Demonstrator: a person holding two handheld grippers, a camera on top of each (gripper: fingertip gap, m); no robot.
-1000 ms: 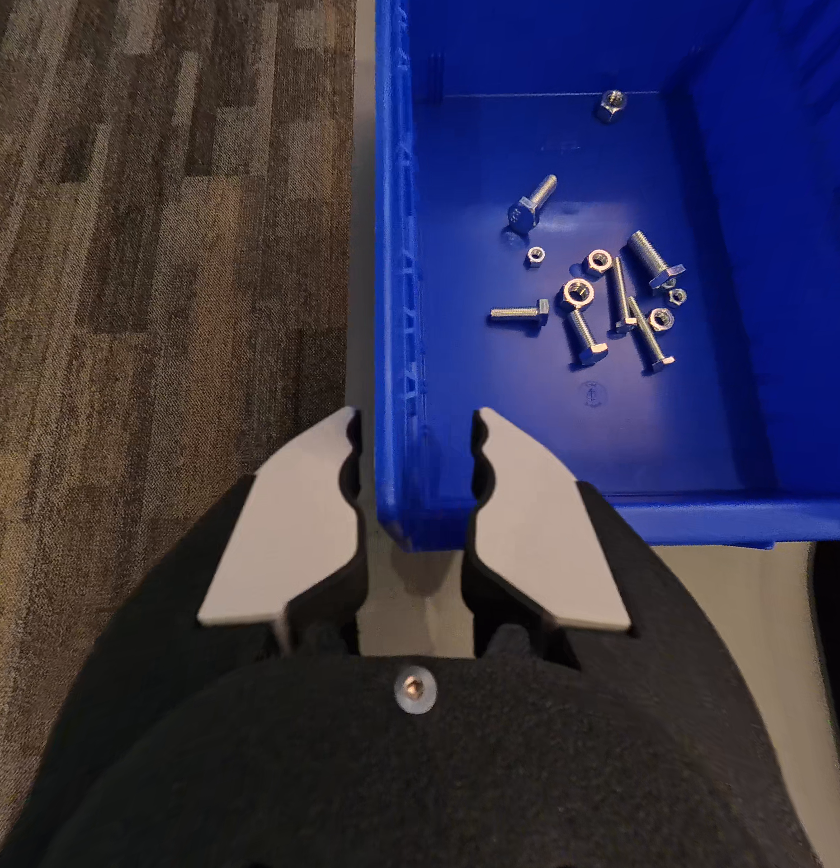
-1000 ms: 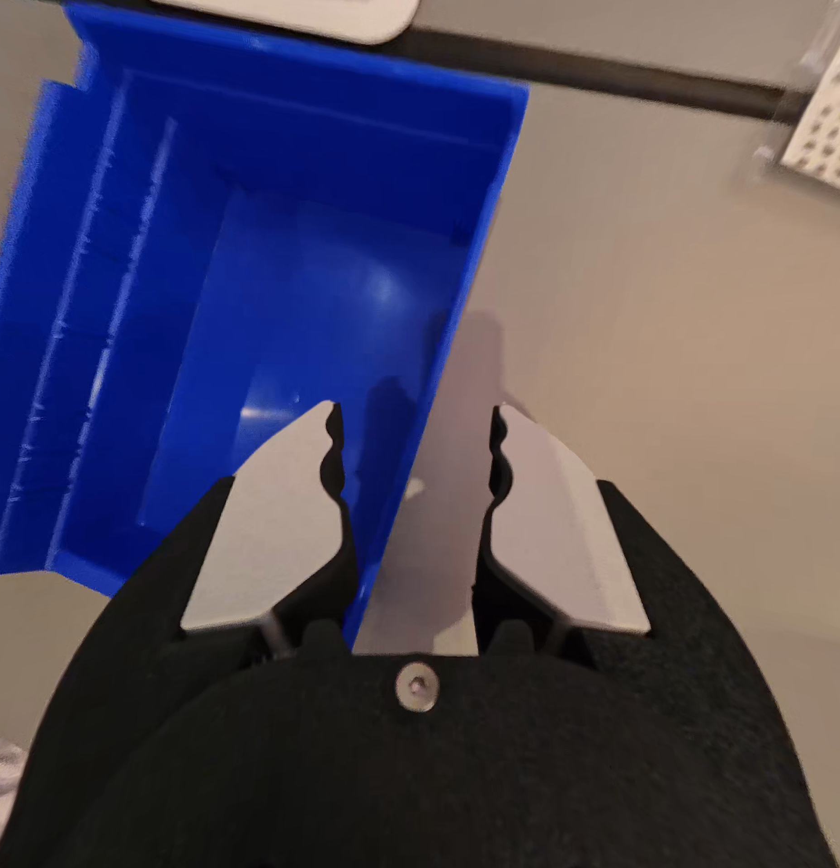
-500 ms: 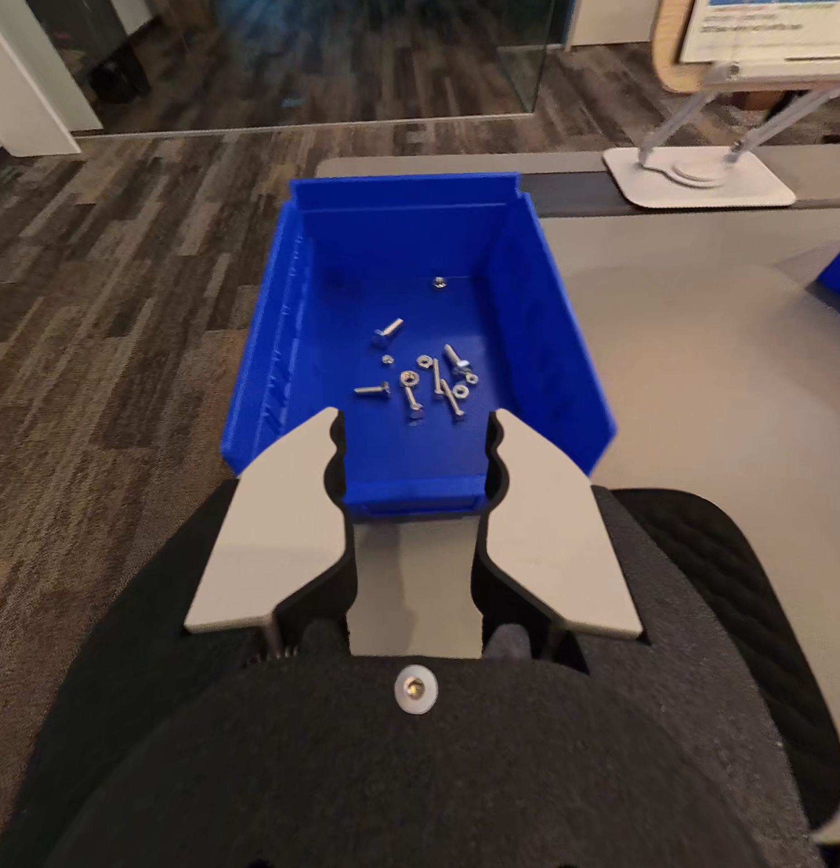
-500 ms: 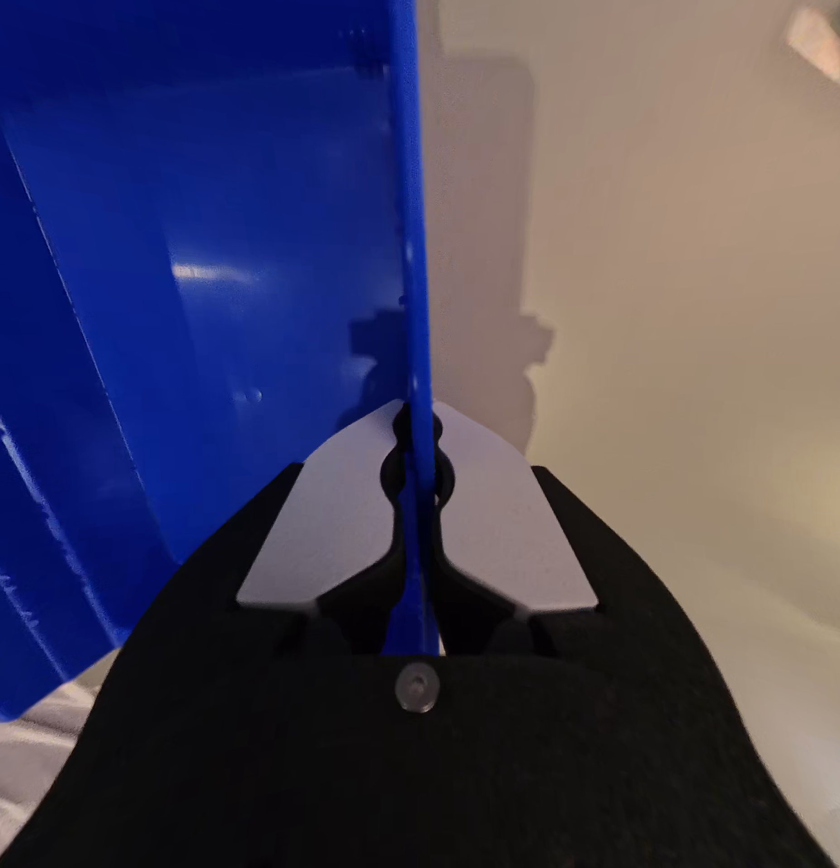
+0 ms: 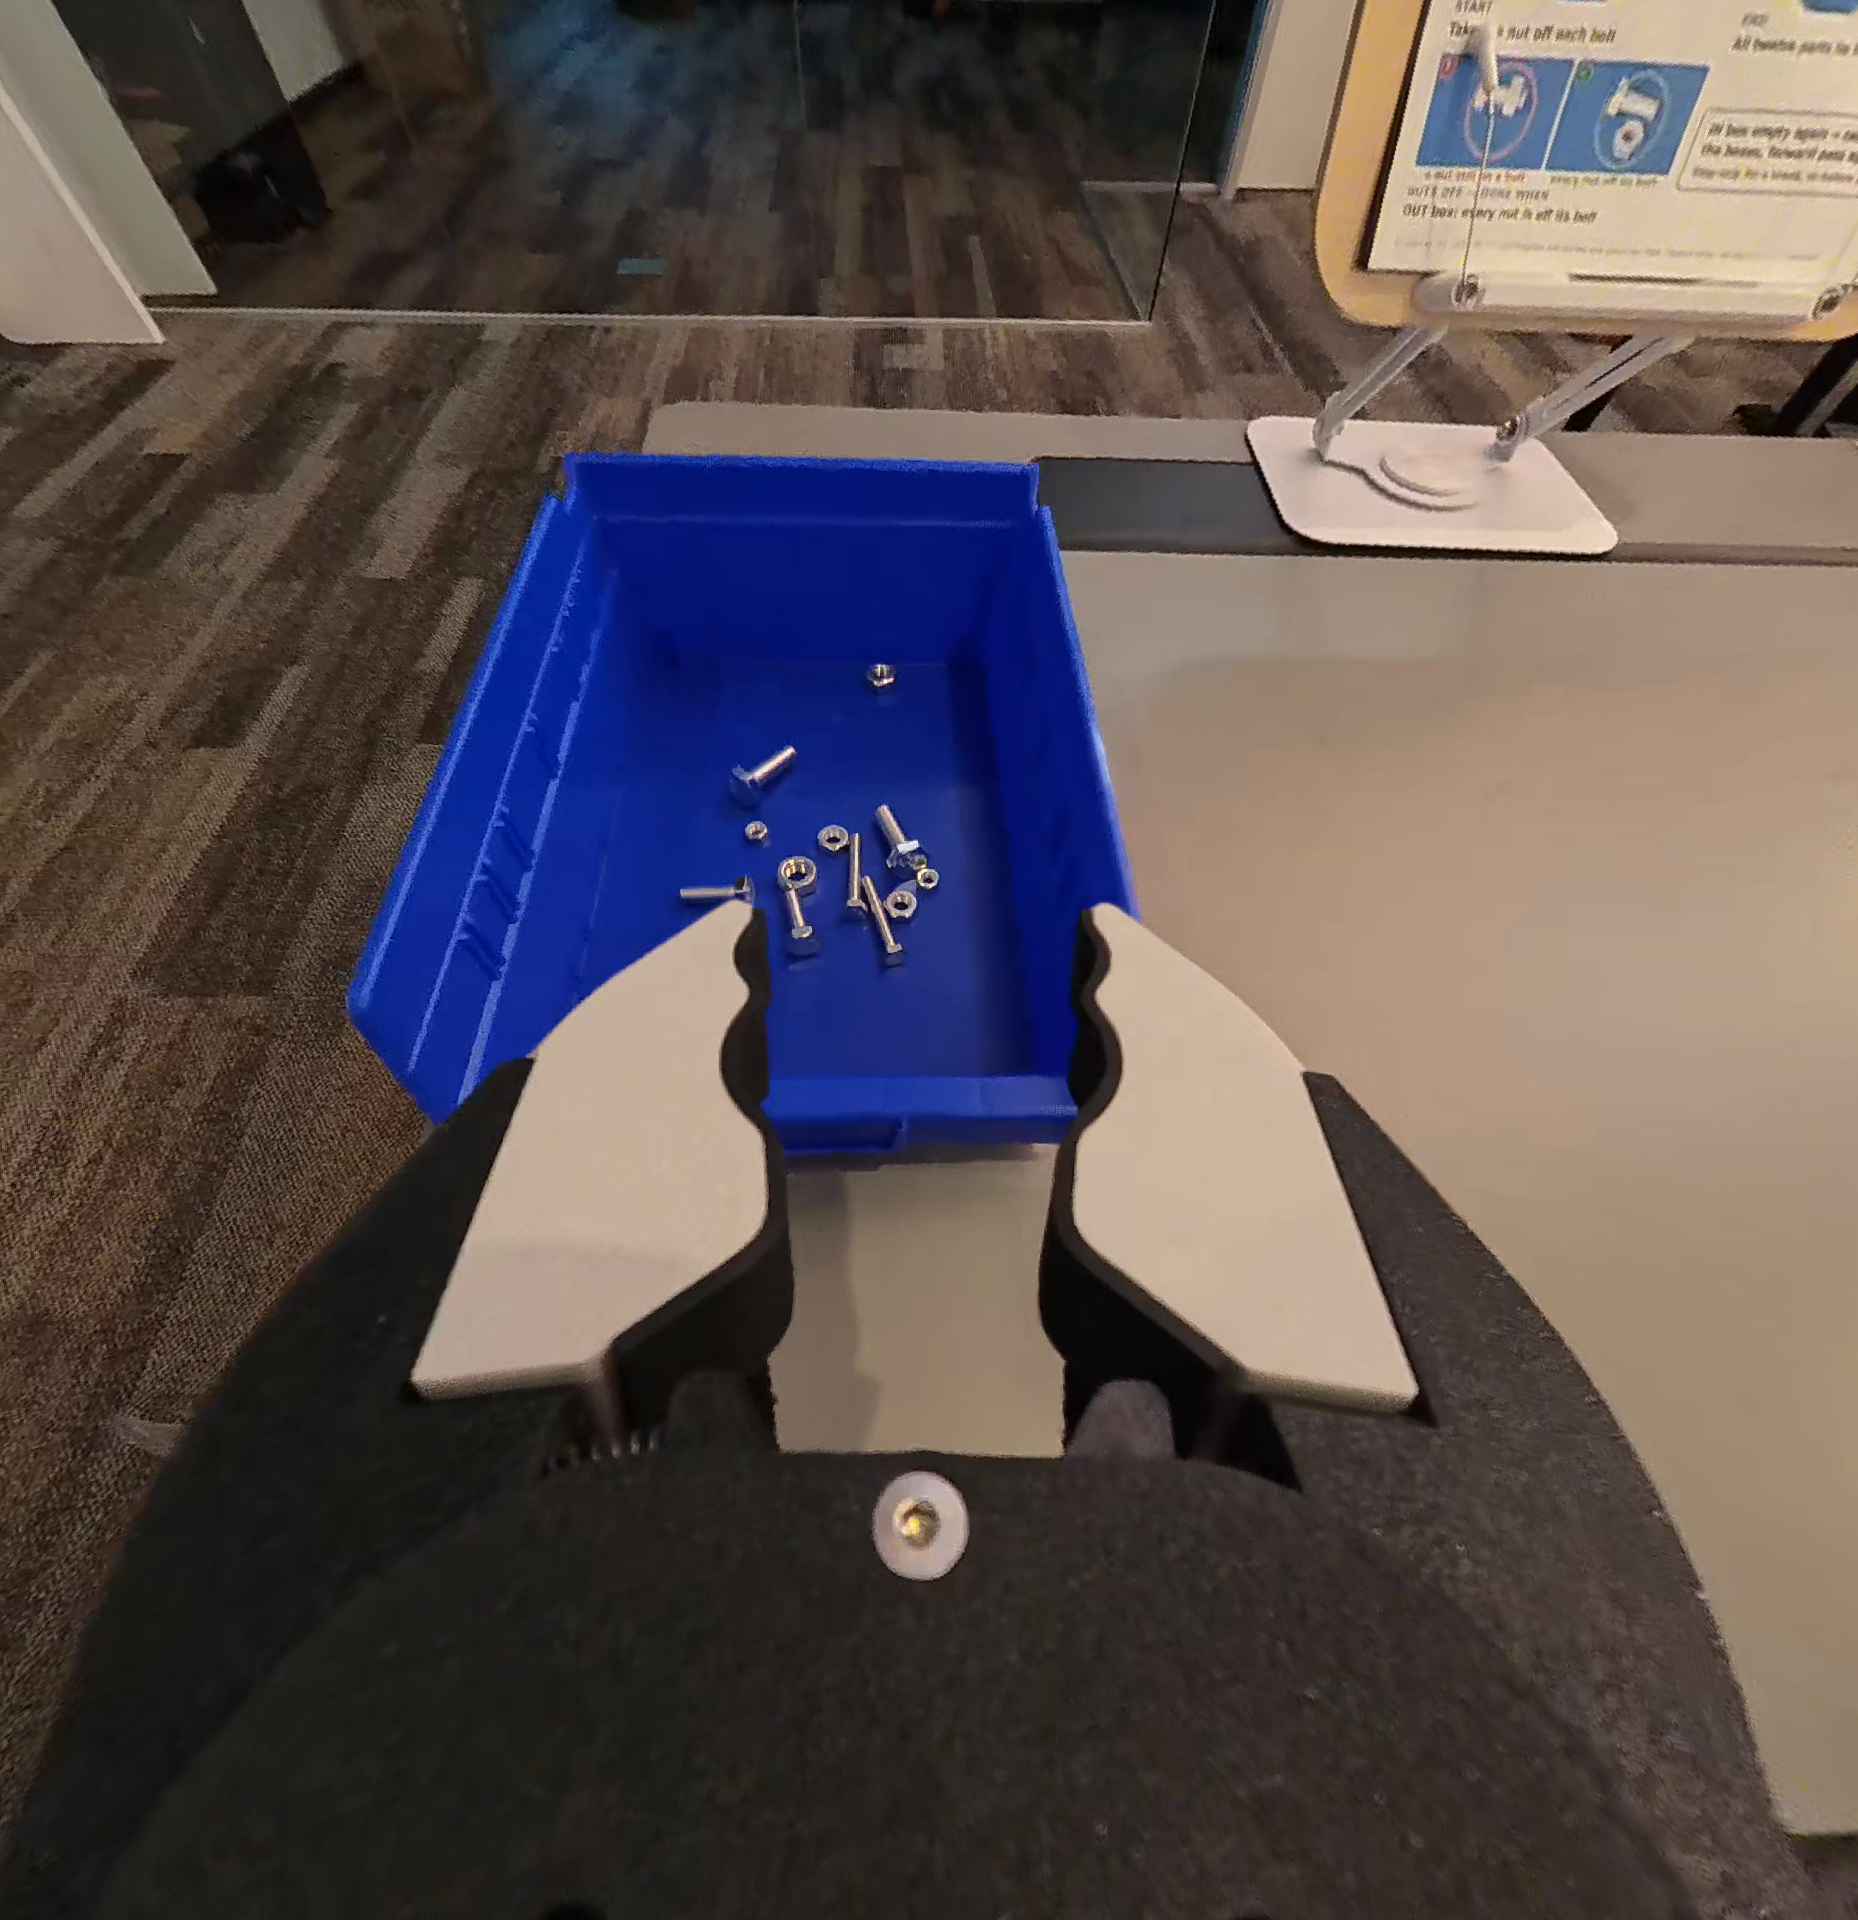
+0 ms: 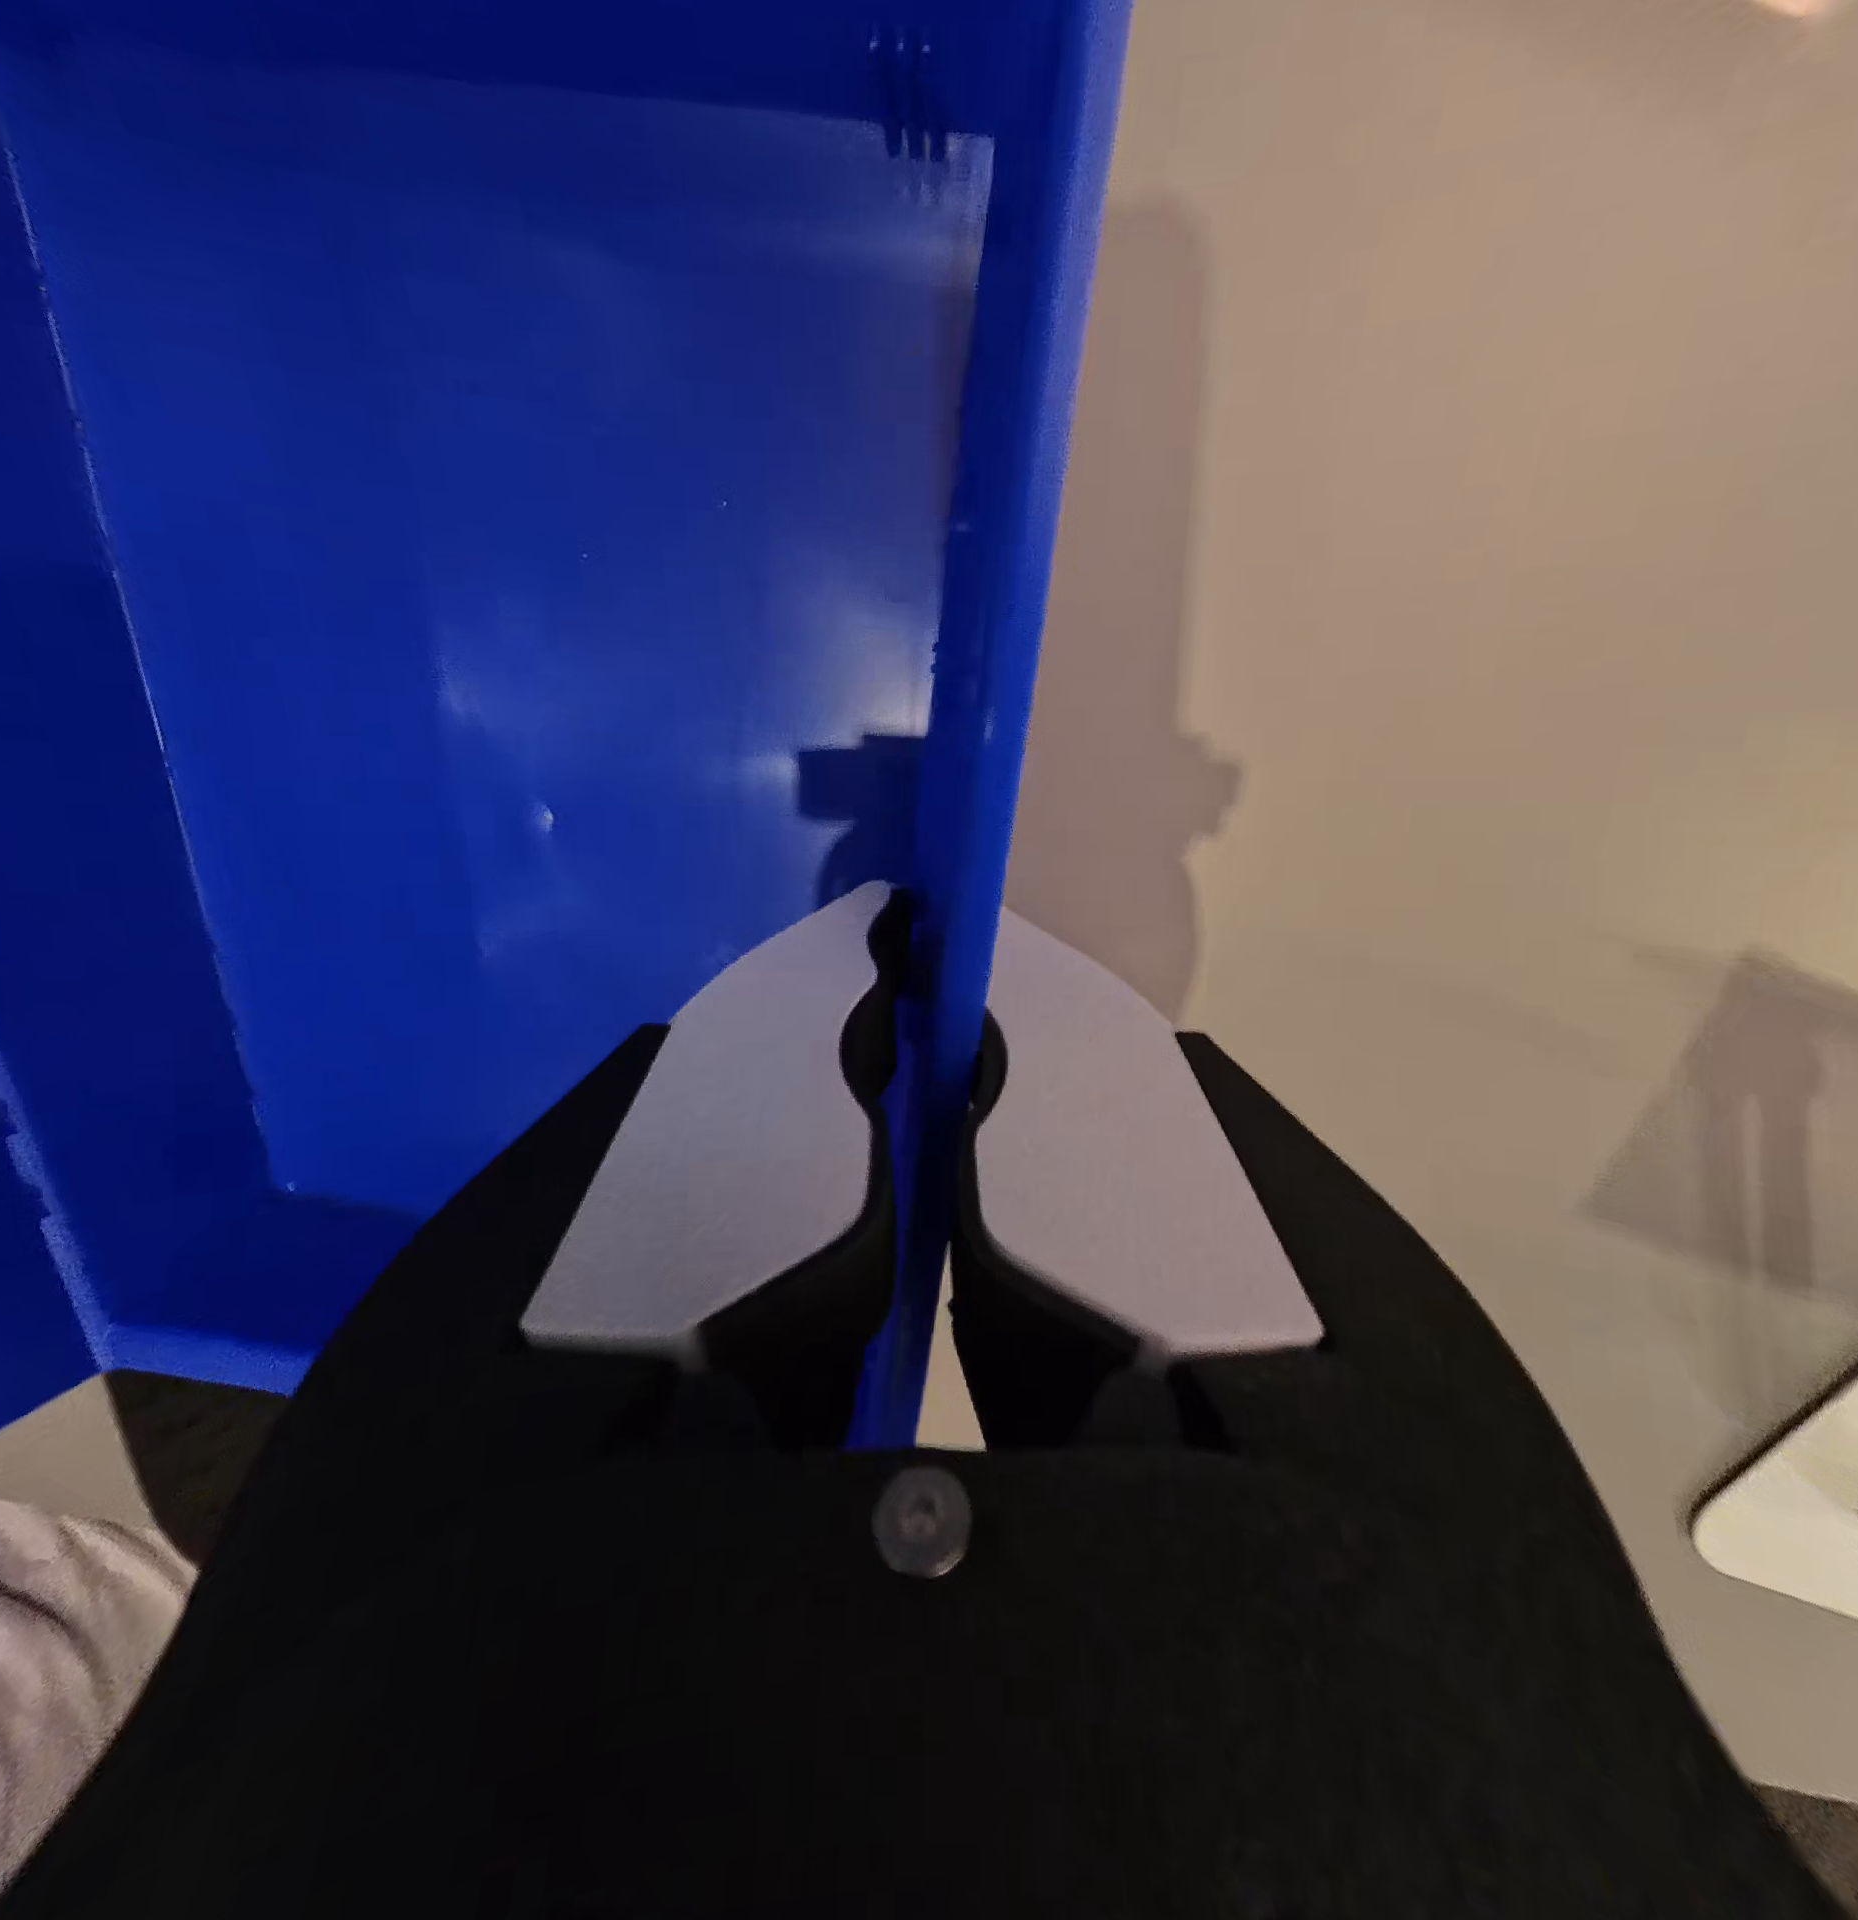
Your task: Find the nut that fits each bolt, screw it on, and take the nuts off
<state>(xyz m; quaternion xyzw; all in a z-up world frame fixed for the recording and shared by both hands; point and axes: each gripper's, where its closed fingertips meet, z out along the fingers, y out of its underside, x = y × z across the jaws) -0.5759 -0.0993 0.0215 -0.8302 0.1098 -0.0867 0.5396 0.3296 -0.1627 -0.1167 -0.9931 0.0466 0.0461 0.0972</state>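
Currently your left gripper (image 5: 914,935) hangs above the near end of the blue bin (image 5: 686,509), tilted down toward it, its fingers (image 5: 634,1132) spread wide with nothing between them. Each finger is a flat grey plate with a scalloped black inner edge, mounted on a black, felt-like body.

Your right gripper (image 6: 930,925) is at a second blue bin (image 6: 489,520), seen from close above. Its fingers (image 6: 738,1132) are closed onto the bin's thin right side wall (image 6: 1018,623), one finger inside the bin and one outside, the wall running straight up between them. That bin's glossy plastic floor shows only light reflections; this view is blurred.

The first bin sits at the left edge of the smooth grey tabletop (image 5: 1424,831), with ribbed outer sides and a low front lip. On its floor lie the bolts (image 5: 764,774), silver with hexagonal heads and threaded shanks, and loose hexagonal nuts (image 5: 797,871) of differing sizes. Most are clustered near the middle; one nut (image 5: 880,676) lies apart by the far wall.

A sheet holder (image 5: 1590,156) on a white base stands at the far right of the tabletop. Patterned brown carpet (image 5: 177,727) covers the floor to the left.
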